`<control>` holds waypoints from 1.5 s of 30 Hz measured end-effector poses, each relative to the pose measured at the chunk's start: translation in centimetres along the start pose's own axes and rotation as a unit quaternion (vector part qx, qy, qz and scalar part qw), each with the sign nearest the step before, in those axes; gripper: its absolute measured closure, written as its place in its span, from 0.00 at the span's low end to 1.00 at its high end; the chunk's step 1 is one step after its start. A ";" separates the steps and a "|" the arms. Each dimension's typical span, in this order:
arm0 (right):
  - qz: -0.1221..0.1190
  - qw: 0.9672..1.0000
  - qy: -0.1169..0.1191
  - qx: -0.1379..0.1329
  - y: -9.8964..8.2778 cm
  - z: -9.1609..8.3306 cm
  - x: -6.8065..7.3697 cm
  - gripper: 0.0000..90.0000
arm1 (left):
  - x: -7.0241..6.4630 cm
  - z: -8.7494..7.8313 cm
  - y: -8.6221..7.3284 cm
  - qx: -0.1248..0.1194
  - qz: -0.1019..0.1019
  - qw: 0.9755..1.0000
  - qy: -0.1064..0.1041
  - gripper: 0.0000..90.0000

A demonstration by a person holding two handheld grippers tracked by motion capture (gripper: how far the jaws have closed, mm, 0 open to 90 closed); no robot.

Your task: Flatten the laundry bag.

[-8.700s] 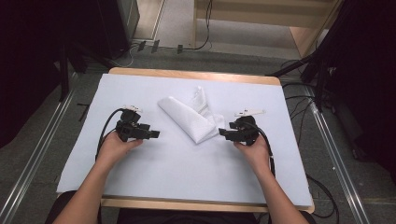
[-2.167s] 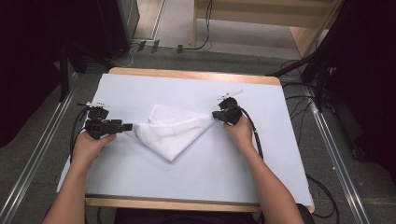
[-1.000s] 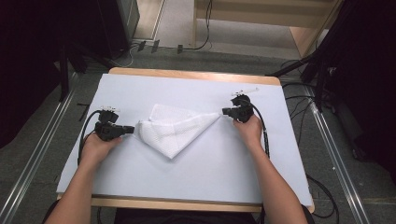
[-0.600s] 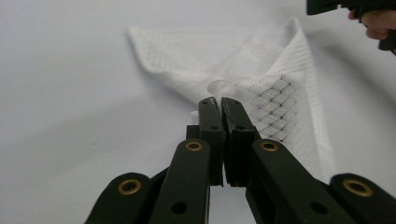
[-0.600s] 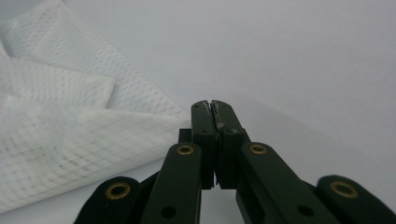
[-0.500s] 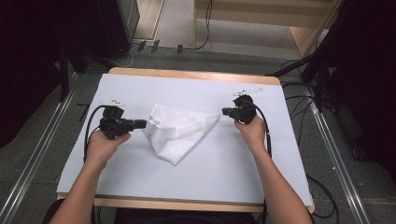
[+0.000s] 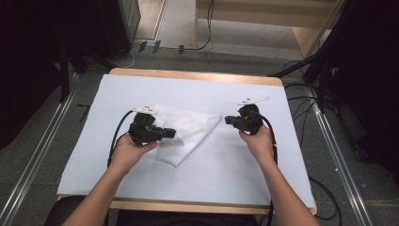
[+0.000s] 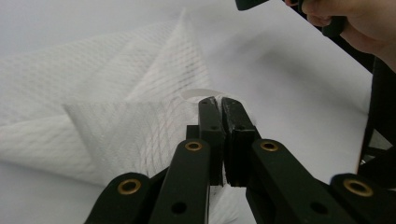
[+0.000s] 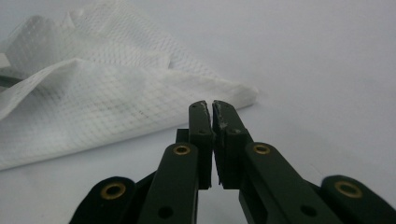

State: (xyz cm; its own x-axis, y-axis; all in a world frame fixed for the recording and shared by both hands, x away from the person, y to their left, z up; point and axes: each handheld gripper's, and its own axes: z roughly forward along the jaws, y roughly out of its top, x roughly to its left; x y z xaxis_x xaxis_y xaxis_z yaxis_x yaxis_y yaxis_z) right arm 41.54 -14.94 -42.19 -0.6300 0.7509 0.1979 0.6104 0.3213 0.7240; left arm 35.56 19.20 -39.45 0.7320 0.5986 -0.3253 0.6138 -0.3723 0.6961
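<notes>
1. Since half a second ago, the left gripper (image 7: pixel 173 133) has swung in over the cloth (image 7: pixel 193 132), carrying a corner toward the middle; the right gripper (image 7: pixel 227 120) has barely shifted.
2. Nearest, at 6 o'clock, both forearms reach in over the table (image 7: pixel 235 197).
3. At centre, the cloth lies as a folded triangle, its point toward 3 o'clock.
4. Left jaws are pressed together on a layer of cloth, seen in the left gripper view (image 8: pixel 219 105).
5. Right jaws (image 9: pixel 209 106) are nearly together with nothing between them, just off the cloth's tip (image 9: pixel 243 93).
6. Judged step: mid-fold. Next, lay the corner down squarely, then release.
</notes>
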 end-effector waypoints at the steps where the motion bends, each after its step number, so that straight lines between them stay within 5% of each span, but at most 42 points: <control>1: 0.001 1.000 -0.001 0.002 -0.2 -0.2 0.1 0.98 | -0.3 0.5 0.0 0.004 0.001 1.000 -0.003 0.99; 12: 0.012 1.000 -0.014 -0.007 -1.6 -1.7 -0.4 0.98 | -3.7 4.9 0.2 0.041 0.041 0.997 -0.052 0.99; 20: 0.014 1.000 -0.015 -0.006 -1.8 -1.7 -0.4 0.98 | -7.0 6.5 0.1 0.061 0.071 0.990 -0.109 0.98; 23: 0.015 1.000 -0.014 -0.005 -1.7 -1.7 -0.4 0.98 | -8.1 6.6 0.1 0.063 0.081 0.987 -0.121 0.98; 30: 0.007 1.000 -0.006 -0.005 -1.5 -1.1 0.0 0.98 | -8.3 5.4 0.2 0.059 0.080 0.987 -0.127 0.96; 36: -0.002 1.000 0.007 -0.003 -0.8 -0.1 1.1 0.98 | -9.5 5.9 0.0 0.067 0.087 0.981 -0.157 0.97; 45: -0.011 1.000 0.024 0.014 -0.8 1.5 2.2 0.98 | -9.6 4.1 0.8 0.050 0.094 0.984 -0.145 0.87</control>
State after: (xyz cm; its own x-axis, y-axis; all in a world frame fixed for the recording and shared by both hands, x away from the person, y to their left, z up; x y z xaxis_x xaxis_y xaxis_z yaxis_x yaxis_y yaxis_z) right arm 40.41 -12.71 -43.29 -0.6650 0.7153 0.2149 0.6091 0.3529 0.7102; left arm 30.25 10.26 -38.35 0.8804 0.2897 -0.3754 0.4742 -0.5337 0.7002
